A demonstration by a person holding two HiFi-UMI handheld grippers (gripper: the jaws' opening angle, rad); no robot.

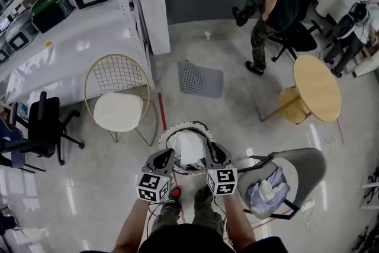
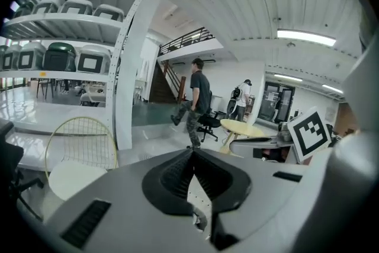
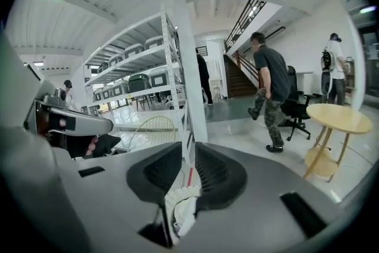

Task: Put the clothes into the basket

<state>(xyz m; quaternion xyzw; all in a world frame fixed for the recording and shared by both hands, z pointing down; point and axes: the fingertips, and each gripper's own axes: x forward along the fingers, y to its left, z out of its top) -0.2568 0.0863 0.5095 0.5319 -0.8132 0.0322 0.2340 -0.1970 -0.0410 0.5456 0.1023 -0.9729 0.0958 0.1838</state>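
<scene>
Left gripper [image 2: 190, 156]: jaws clenched together at the tips, nothing between them. Right gripper [image 3: 189, 157]: jaws a narrow slit apart, gripping nothing. Both were held side by side above the round basket [image 1: 170, 134], which stood on the floor at the person's feet. White clothes [image 1: 189, 148] lay inside the basket. More pale clothes [image 1: 267, 189] lay heaped on the seat of the grey chair [image 1: 311, 166], just to the right of the basket.
</scene>
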